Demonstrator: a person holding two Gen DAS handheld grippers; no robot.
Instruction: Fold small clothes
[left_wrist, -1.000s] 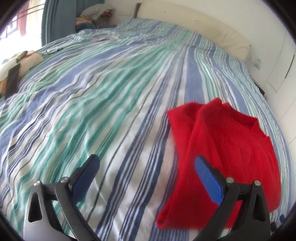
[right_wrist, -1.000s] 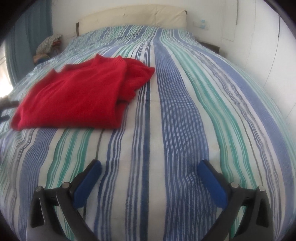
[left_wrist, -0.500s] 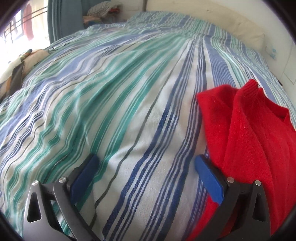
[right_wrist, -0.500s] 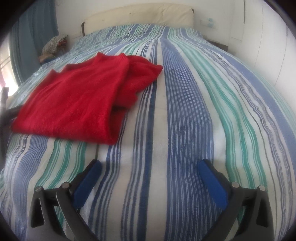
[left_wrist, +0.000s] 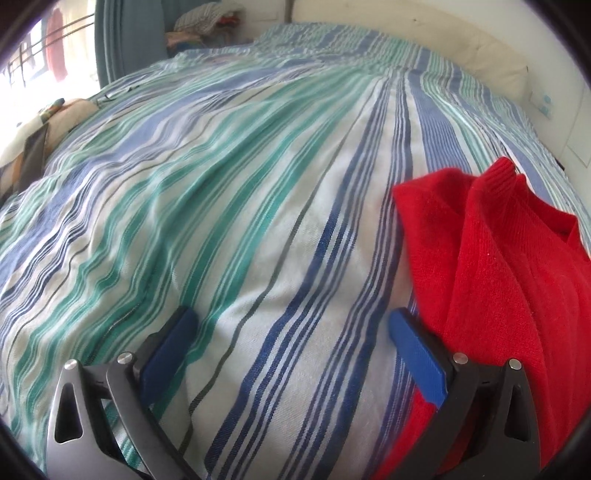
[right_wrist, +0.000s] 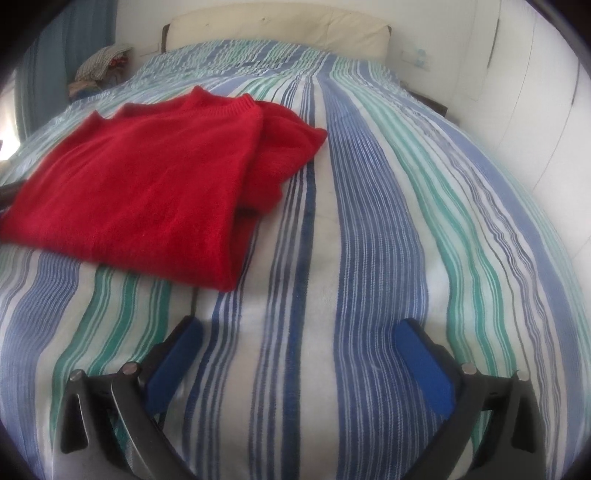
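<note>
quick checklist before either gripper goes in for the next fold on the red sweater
1. Left gripper open and empty: ok, jaws spread wide with only striped bedspread between them.
2. Right gripper open and empty: ok, jaws spread, nothing held.
3. Red sweater lying on the bed, free of both grippers: ok in the right wrist view; in the left wrist view it sits right beside the left gripper's right finger, contact cannot tell.
4. Sweater already partly folded: ok, layers are stacked, with a bunched part sticking out on its right side.
5. Edges lined up neatly: not ok, that bunched part is rumpled.
6. Sweater's far left edge in view: cannot tell, cut off at the frame.
</note>
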